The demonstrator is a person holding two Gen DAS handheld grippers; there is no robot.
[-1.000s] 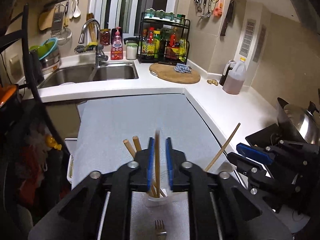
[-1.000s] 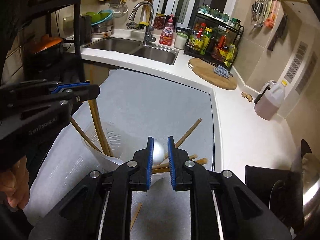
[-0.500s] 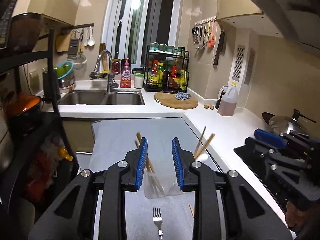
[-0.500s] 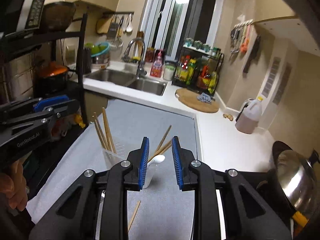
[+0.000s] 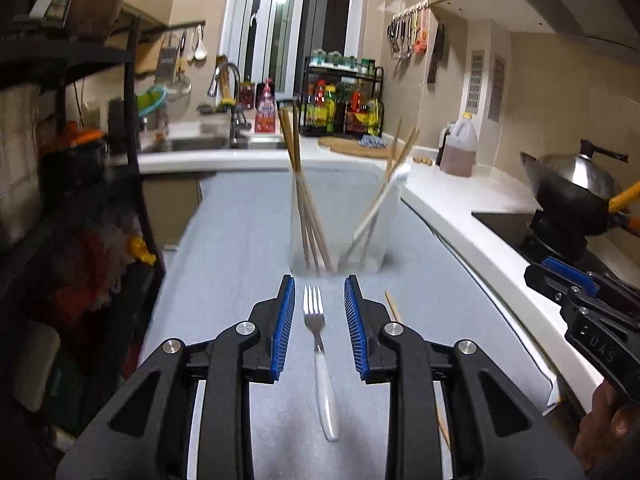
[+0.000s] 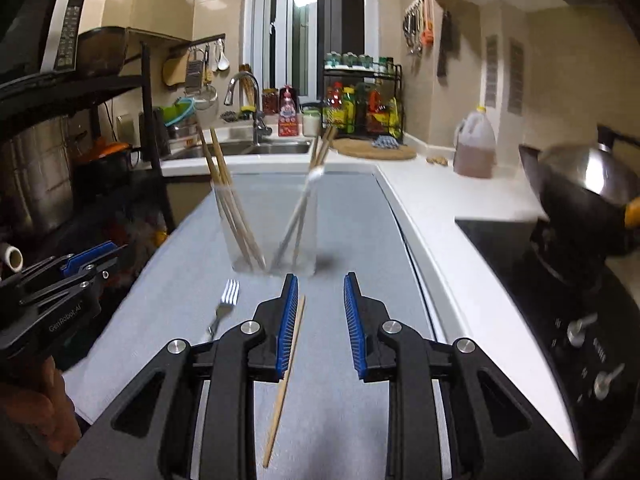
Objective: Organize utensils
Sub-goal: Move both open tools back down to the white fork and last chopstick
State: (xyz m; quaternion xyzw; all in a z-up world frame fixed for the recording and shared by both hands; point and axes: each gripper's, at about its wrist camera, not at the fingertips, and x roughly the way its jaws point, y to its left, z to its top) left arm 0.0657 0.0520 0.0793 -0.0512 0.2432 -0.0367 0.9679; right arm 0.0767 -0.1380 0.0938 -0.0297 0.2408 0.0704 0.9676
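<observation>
— Small kitchen, dim light, a sink under the window at the back, and a grey mat over the desk where everything is laid out. What are you watching?

— The left gripper. Its jaws have just been opening and now stand apart with nothing pressed between them. The fork lies flat on the mat right below the gap, straight ahead of that gripper.

— Which way does the fork run?

— Its long axis lines up with the gripper's own pointing line. The tines point away, toward the clear holder; the white handle trails back toward the person. From here, closing across it would catch the neck just behind the tines, I'd guess.

— And the other one?

— The right gripper has also just been opening, and its jaws are apart and empty. A loose chopstick lies on the mat beneath it, close along the inner side of its left finger, not centred in the gap. Whether it touches the pad I can't tell. The chopstick runs nearly fore and aft with a slight slant, its far end toward the holder.

— So who takes what?

— The fork is nearer the left gripper, off to the left of the right one. The chopstick is the right's. The holder stands just beyond both grippers, with chopsticks already leaning in both sides of it.
</observation>
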